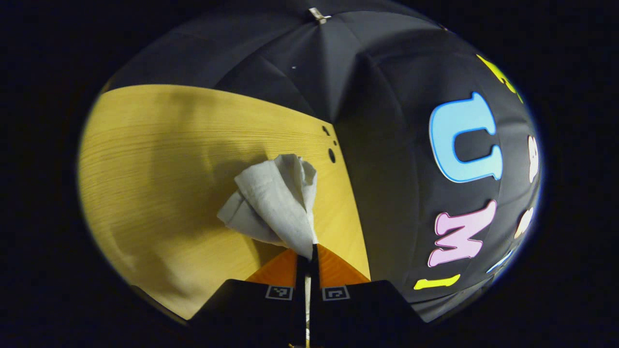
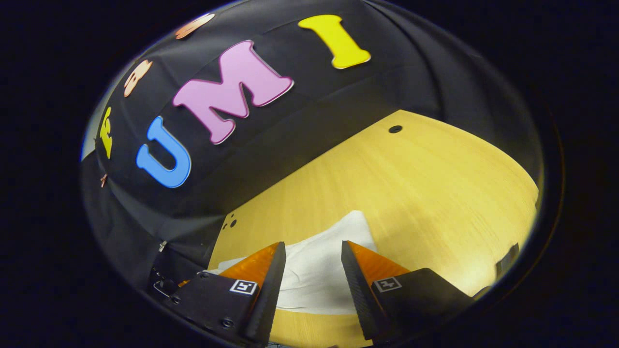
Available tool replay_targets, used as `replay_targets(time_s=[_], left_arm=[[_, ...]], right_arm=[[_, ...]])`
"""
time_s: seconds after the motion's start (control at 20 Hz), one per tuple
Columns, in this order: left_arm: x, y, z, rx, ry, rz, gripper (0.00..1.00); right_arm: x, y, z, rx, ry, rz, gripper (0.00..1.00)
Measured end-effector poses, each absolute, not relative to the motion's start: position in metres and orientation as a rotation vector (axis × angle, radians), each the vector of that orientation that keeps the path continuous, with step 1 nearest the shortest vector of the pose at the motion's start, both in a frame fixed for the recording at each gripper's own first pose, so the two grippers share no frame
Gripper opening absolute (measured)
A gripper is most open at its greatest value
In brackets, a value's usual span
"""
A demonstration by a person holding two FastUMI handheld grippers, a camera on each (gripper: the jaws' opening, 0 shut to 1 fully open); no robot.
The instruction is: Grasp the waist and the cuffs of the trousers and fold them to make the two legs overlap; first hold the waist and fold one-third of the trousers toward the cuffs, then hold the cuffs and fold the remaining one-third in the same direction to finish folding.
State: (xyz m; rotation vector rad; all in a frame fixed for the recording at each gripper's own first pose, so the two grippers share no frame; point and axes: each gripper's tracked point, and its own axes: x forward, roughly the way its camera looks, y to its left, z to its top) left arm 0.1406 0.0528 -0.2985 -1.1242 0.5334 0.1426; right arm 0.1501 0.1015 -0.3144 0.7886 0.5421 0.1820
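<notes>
At centre of the left gripper view, crumpled pale grey-white cloth trousers (image 1: pixel 273 200) bunched upward over the yellow wooden table (image 1: pixel 159 159), pinched by the clenched left gripper (image 1: pixel 309 251), right gripper (image 2: pixel 313 251) spread wide above the cloth at lower centre, long axis unclear.

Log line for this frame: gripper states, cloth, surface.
left gripper: shut on trousers, lifted | right gripper: open, over trousers | wooden table

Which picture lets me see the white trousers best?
The left gripper view. There the trousers bunch up from the left gripper, whose fingers pinch the cloth, so folds show against the wooden table. In the right gripper view the trousers lie partly behind the open right gripper.
</notes>
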Motion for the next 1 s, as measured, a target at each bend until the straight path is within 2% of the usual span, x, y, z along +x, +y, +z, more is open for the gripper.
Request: replay_targets(time_s=[0.3,0.65,1.0], left_arm=[[0.166,-0.010,-0.235,-0.988,0.494,-0.033,0.07],[0.180,-0.123,-0.186,-0.798,0.508,-0.259,0.07],[0.145,-0.262,-0.203,-0.650,0.654,-0.502,0.07]], right_arm=[[0.125,0.041,-0.341,0.849,0.545,0.048,0.72],[0.121,0.015,-0.344,0.871,0.533,-0.002,0.72],[0.123,-0.006,-0.348,0.884,0.527,-0.036,0.72]])
